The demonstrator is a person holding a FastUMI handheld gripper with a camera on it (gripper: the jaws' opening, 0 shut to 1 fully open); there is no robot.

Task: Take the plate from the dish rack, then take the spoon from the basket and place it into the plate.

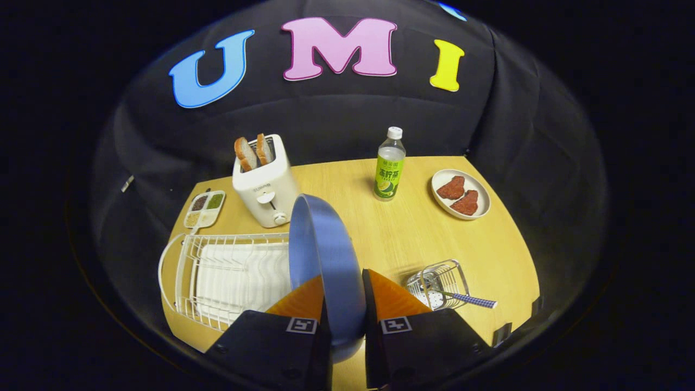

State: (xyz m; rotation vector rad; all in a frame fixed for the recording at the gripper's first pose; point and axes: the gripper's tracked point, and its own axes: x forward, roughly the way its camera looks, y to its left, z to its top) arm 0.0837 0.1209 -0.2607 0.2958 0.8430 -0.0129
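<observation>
Claw (343,312) clenched on plate (326,255) rim, plate edge-on, lifted beside rack (217,277). Bare surface (391,233) lies ahead-right. Basket (437,282) with spoon (467,298) sits just right of fingers.

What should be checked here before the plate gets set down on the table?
1. Grip: the gripper has both fingers on the blue plate, held on edge between them: ok.
2. Plate out of the dish rack: appears lifted beside it; contact with the wires: cannot tell.
3. Bare table ahead of the fingers for setting down: ok.
4. Nearby obstacles: toaster and bottle stand beyond that spot: ok.
5. Spoon in the basket, handle sticking out: ok.
</observation>
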